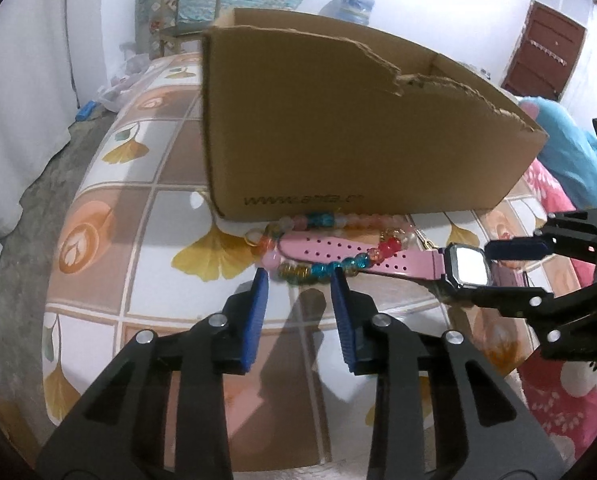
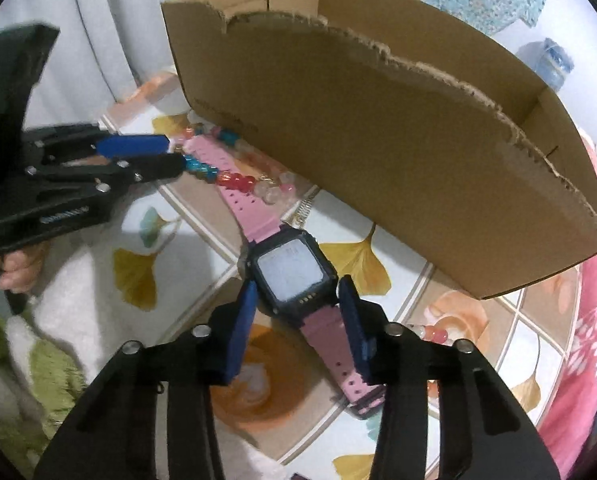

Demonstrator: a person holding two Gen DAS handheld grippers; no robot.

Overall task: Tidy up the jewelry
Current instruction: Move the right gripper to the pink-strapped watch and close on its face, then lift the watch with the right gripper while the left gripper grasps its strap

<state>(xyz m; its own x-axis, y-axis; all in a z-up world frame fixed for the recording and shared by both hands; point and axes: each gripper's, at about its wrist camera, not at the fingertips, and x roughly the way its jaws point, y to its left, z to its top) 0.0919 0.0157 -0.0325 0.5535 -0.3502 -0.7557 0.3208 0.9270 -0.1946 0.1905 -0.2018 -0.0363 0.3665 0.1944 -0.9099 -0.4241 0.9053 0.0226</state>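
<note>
We see both views evenly and fairly brightly lit by soft indoor light. The glossy surface throws back a small white glare spot, and the watch face shines pale. Soft shadows fall under the cardboard box and ahead of the left hand-held gripper. Fisheye bending curves every edge, dark corners ring each frame, and the far background is slightly soft.

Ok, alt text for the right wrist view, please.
The right hand-held gripper straddles the dark face of a pink-strapped watch lying on a leaf-patterned tabletop. Beaded bracelets cross its strap beside a torn cardboard box; the left hand-held gripper reaches them.
</note>
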